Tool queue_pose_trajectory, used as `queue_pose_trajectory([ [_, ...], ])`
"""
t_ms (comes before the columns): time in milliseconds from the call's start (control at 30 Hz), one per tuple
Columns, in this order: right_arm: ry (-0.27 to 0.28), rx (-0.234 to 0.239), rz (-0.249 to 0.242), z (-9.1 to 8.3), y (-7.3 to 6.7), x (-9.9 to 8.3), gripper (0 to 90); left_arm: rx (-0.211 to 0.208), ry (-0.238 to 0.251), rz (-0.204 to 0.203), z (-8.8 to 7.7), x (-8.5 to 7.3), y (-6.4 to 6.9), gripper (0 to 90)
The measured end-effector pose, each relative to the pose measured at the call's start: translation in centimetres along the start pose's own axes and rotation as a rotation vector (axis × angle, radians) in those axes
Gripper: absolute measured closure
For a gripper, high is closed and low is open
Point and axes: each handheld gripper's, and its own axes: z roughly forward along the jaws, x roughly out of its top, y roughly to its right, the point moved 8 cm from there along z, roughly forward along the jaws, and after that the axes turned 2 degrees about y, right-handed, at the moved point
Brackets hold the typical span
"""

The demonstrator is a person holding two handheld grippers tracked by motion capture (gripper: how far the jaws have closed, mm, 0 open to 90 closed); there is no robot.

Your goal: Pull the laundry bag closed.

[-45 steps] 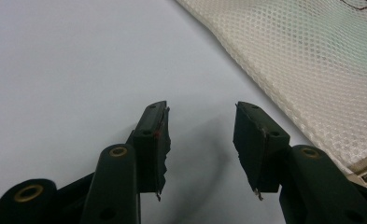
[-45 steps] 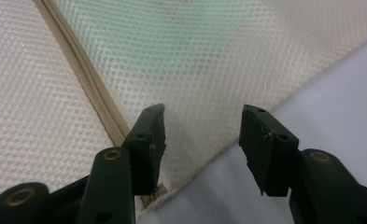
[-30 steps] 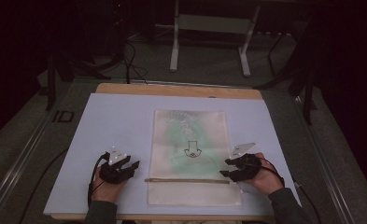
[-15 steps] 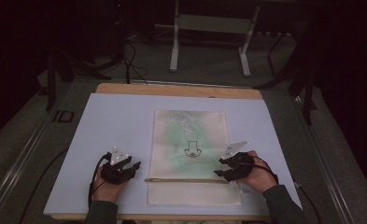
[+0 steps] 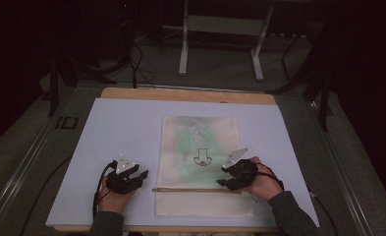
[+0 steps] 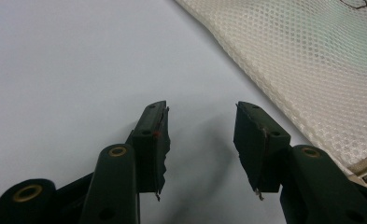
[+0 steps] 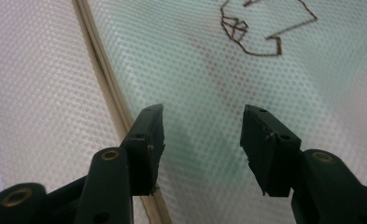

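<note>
A cream mesh pouch (image 5: 200, 142) lies flat in the middle of the pale mat (image 5: 126, 128), with a greenish item inside and a dark line drawing (image 5: 200, 160) on it. A tan zipper strip (image 5: 190, 190) crosses its near end. My left gripper (image 5: 134, 179) rests open on the mat just left of the pouch; its own view (image 6: 202, 133) shows bare mat between the jaws and the mesh edge (image 6: 312, 70) to the right. My right gripper (image 5: 223, 177) hovers open over the pouch's right side by the zipper (image 7: 102, 79), the drawing (image 7: 260, 28) ahead of it.
The mat lies on a wooden table (image 5: 180, 94) whose far edge shows. Beyond it stand a white metal frame (image 5: 220, 39) and dark cables on the floor. Bare mat stretches to the left and far side of the pouch.
My right gripper has slid left from the pouch's right edge onto the pouch, near the zipper's end. The left gripper has barely moved.
</note>
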Motion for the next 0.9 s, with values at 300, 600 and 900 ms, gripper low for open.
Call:
queue_pose_trajectory([
  [300, 0.003, 0.021, -0.028, 0.8, -0.8, 1.3, 52.1, -0.003, -0.002, 0.002, 0.0, 0.0, 0.0, 54.0],
  [600, 0.002, 0.037, -0.068, 1.6, -1.7, 2.8, 57.2, -0.005, -0.003, -0.003, 0.0, 0.0, 0.0, 54.0],
  [900, 0.009, 0.059, -0.089, 2.2, -2.4, 3.9, 57.8, -0.01, -0.001, -0.013, 0.0, 0.0, -0.1, 53.9],
])
